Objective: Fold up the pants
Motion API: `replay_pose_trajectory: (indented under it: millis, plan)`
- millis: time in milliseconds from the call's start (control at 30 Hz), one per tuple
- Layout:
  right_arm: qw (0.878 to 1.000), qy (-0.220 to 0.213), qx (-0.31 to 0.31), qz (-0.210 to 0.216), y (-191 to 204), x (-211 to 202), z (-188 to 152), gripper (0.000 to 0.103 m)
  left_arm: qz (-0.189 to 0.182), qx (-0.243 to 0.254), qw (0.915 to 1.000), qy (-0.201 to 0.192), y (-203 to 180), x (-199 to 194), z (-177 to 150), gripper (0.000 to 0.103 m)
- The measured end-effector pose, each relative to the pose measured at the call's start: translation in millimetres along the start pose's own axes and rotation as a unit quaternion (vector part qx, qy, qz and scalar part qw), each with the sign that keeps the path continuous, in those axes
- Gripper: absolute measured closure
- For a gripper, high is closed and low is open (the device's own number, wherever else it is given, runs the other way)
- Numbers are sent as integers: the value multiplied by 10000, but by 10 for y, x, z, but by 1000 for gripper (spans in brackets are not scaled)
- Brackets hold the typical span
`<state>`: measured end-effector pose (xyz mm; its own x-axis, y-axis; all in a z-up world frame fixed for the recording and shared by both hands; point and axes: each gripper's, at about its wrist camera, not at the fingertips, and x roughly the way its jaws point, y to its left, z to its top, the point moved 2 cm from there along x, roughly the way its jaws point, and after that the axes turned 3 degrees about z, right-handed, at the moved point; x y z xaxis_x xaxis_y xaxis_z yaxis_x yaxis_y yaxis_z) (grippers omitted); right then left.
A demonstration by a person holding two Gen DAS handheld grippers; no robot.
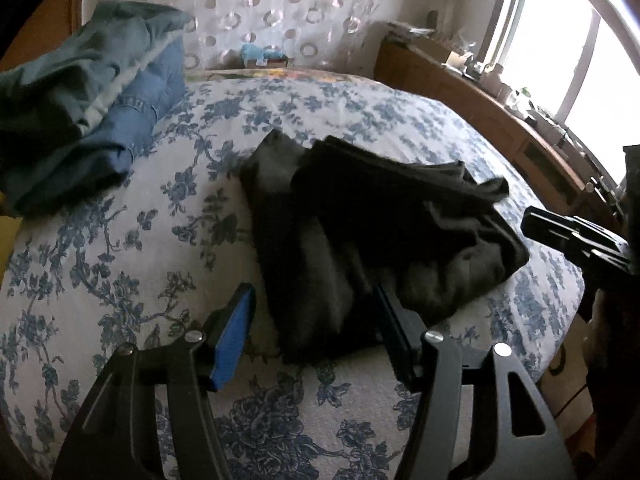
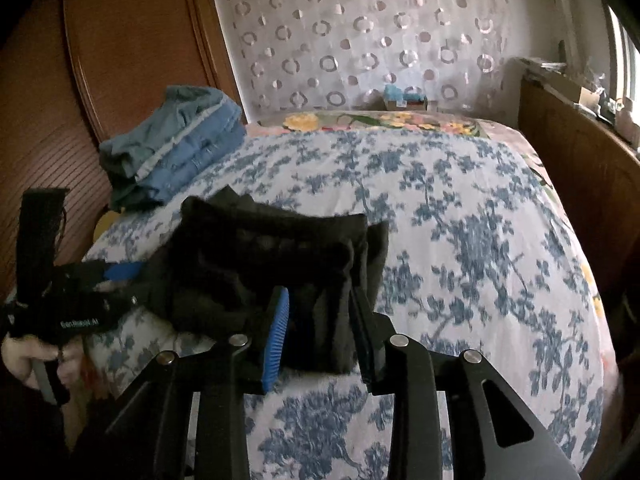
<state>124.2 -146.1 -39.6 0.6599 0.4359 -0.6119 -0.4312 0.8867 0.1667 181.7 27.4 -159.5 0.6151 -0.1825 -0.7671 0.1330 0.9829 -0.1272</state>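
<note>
Left gripper (image 1: 314, 322) first: jaws spread wide, the near edge of the black pants (image 1: 372, 224) lying between them, nothing pinched. The right gripper (image 2: 322, 334) has its jaws narrower, set either side of a bunched fold of the same pants (image 2: 272, 264); whether they actually bite the cloth, I cannot tell.

The pants sit on the flowered bedspread (image 1: 120, 264), already doubled into a thick, uneven bundle. This looks like the late stage of the fold, both tools lined up along the near edge of the pants. The next move seems to call for both jaws to close on that edge together and carry it over evenly, keeping the layers from sliding apart.

Beyond the pants, towards the headboard (image 2: 132, 60), lies a stack of folded blue clothes (image 2: 180, 148).

The left view shows the window (image 1: 560, 40) and the long wooden shelf (image 1: 460, 92) on the far side of the pants, with the right gripper poking in at the frame's edge. The right view shows the hand (image 2: 28, 360) on the left gripper's handle, and the headboard behind the stack.
</note>
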Motion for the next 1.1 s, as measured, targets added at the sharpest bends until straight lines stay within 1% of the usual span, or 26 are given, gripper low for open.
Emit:
replay_pose_trajectory:
  millis: [233, 433, 500, 700, 900, 933, 967, 1000, 1033, 1067, 1100]
  plan:
    - [9997, 217, 141, 1, -43, 78, -90, 71, 231, 107, 9996, -75, -54, 14, -39, 39]
    - [9991, 380, 129, -139, -44, 164, -146, 70, 310, 172, 9993, -152, -68, 15, -48, 38]
    - [9987, 442, 160, -181, -51, 196, -164, 70, 274, 180, 9993, -175, -60, 13, -49, 38]
    - [9988, 412, 30, -275, -5, 233, -188, 68, 290, 229, 9988, -331, -69, -10, -103, 38]
    - [9985, 340, -68, -429, 31, 255, -215, 67, 289, 222, 9988, -339, -67, -17, -109, 38]
    - [9985, 317, -73, -429, 33, 251, -223, 67, 239, 221, 9989, -335, -63, -24, -109, 40]
    - [9986, 301, -87, -423, 34, 244, -231, 67, 174, 232, 9990, -333, -63, -36, -110, 50]
    - [9987, 295, -99, -416, 35, 241, -237, 67, 88, 241, 9991, -338, -60, -50, -110, 56]
    - [9988, 290, -108, -390, 34, 239, -242, 68, 41, 231, 9991, -349, -54, -64, -112, 58]
    - [9990, 284, -118, -329, 27, 233, -246, 72, 31, 228, 9992, -342, -49, -71, -112, 64]
    - [9994, 290, -110, -181, 25, 231, -250, 82, -19, 210, 9992, -333, -38, -73, -115, 70]
